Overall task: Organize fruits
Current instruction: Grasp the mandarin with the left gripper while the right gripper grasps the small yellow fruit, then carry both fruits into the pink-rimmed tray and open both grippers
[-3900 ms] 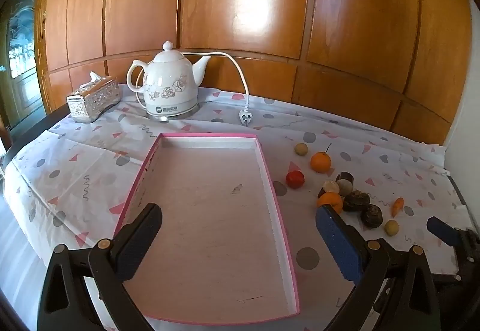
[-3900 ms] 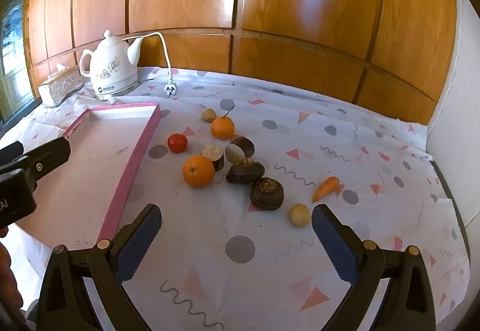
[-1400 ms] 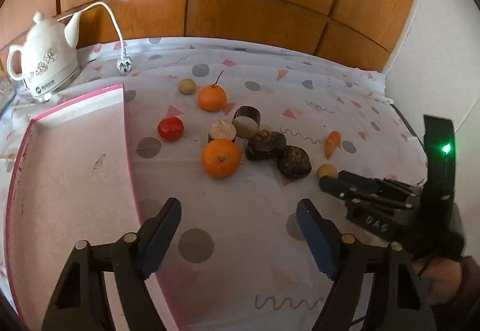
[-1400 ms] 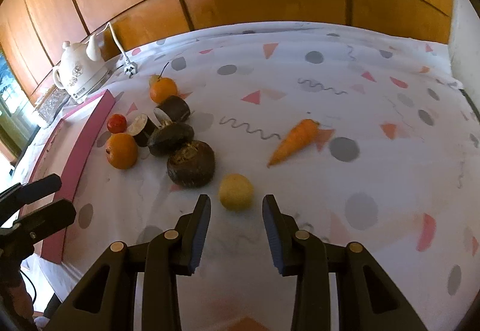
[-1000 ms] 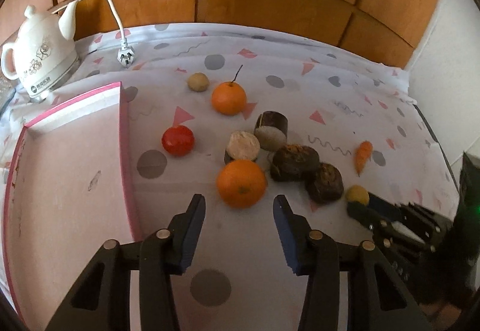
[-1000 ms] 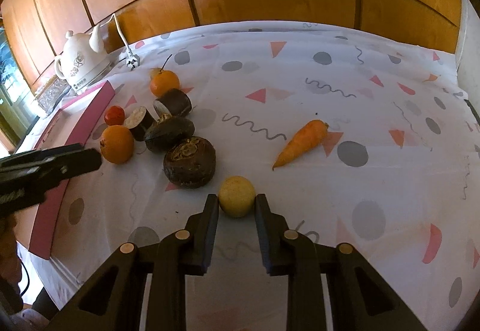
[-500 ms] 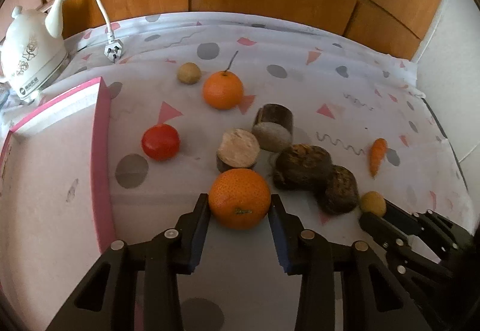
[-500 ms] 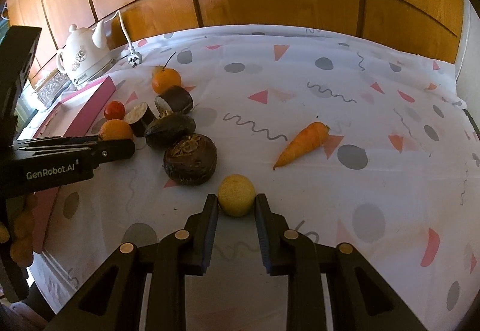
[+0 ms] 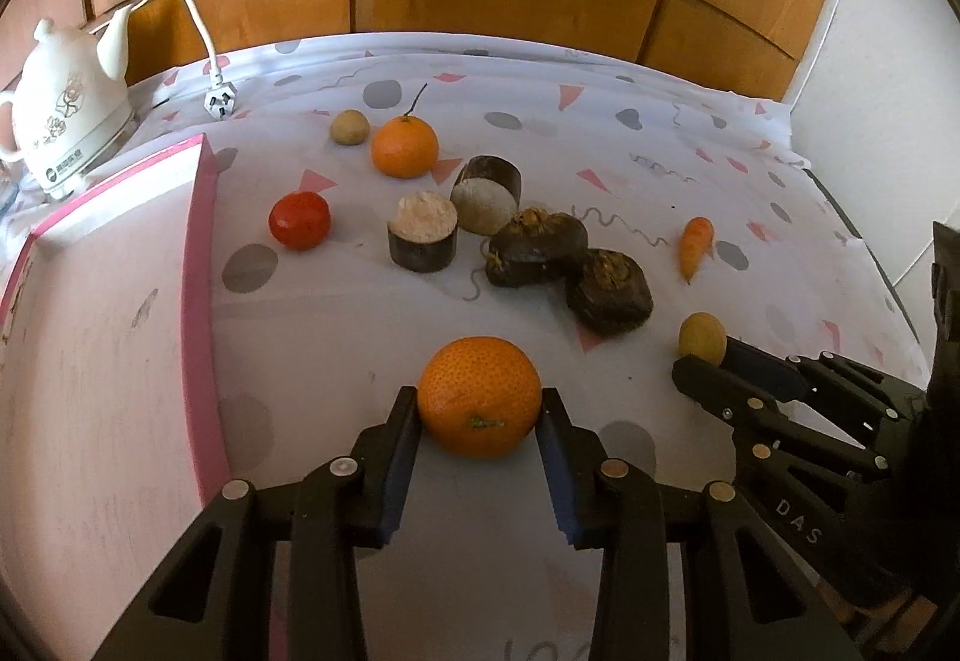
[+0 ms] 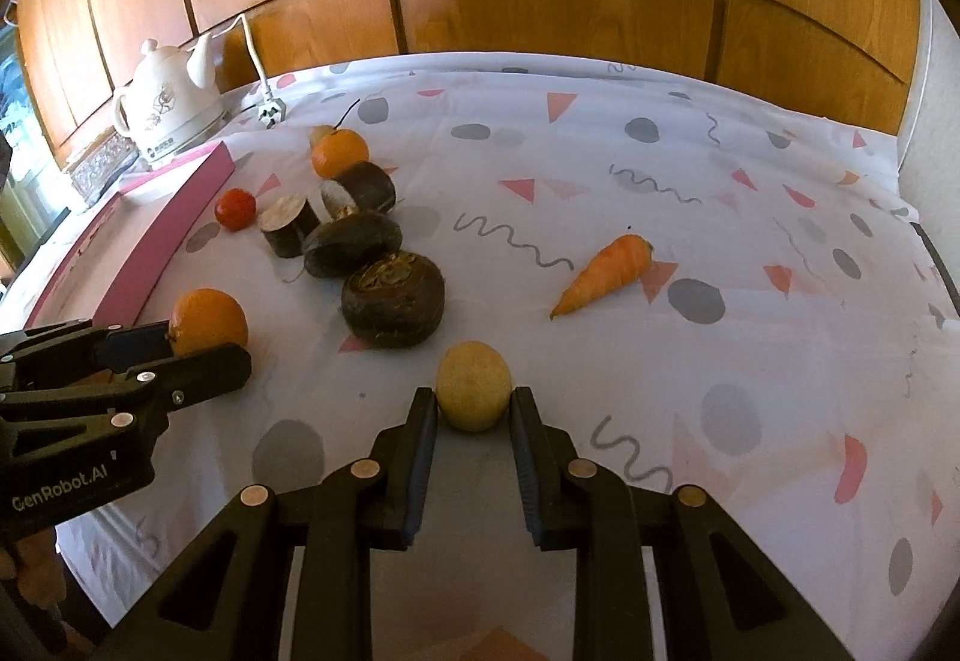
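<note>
The left tongs (image 9: 480, 412) are closed on one large orange (image 9: 479, 397), a blue pad pressed to each side of it, just right of the pink tray (image 9: 204, 301). The right tongs (image 10: 474, 403) are closed on one small yellow-tan round fruit (image 10: 474, 385), pinched between both pads near the front of the bench (image 10: 750, 217).

Counted across both views, the produce on the patterned cloth comes to ten pieces. There are two oranges: the gripped one and a second orange with a stem (image 9: 404, 147) farther back. There are two small tan round fruits: the gripped one and another (image 9: 350, 126) just left of the stemmed orange. One red tomato-like fruit (image 9: 299, 220) lies near the tray's right wall. Two dark cut cylinders with pale faces (image 9: 423, 232) (image 9: 486, 193) stand side by side, touching or nearly so. Two dark, rough round roots (image 9: 537, 247) (image 9: 609, 289) lie against each other just right of them. One carrot (image 10: 603, 274) lies apart on the right.

One white kettle (image 9: 66, 115) stands behind the tray, its cord and plug (image 9: 219, 100) lying on the cloth.
</note>
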Motion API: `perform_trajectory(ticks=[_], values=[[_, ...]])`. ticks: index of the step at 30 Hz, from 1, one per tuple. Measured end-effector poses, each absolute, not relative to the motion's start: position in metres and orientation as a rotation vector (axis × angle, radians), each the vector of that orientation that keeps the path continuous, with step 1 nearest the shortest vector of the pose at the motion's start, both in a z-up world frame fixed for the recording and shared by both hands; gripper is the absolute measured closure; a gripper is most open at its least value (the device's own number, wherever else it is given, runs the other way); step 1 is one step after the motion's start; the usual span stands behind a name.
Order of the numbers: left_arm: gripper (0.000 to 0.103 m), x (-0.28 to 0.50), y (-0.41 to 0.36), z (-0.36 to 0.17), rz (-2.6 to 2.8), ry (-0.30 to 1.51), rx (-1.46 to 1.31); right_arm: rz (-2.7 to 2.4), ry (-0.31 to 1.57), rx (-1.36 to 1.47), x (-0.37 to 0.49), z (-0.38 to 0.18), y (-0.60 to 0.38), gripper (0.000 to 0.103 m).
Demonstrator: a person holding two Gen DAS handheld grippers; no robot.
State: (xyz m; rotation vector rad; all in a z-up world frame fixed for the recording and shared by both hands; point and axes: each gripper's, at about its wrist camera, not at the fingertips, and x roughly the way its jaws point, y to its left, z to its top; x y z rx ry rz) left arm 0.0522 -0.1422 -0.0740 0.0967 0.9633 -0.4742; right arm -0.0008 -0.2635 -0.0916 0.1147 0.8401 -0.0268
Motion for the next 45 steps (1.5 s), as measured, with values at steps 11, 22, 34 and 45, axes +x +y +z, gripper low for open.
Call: perform_trajectory(ticks=[11, 22, 34, 45], values=[[0.064, 0.041, -0.103, -0.041, -0.383, 0.865, 0.048, 0.009, 0.852, 0.141, -0.012, -0.081, -0.250, 0.079], [0.064, 0.044, -0.028, -0.020, -0.169, 0.799, -0.028, 0.217, 0.801, 0.104, 0.005, -0.043, -0.186, 0.079], [0.063, 0.046, 0.058, -0.018, 0.073, 0.758, -0.104, 0.425, 0.805, 0.007, 0.061, -0.025, -0.086, 0.079], [0.040, 0.037, 0.056, 0.001, 0.036, 0.679, -0.124, 0.406, 0.813, 0.037, 0.070, -0.026, -0.072, 0.072]])
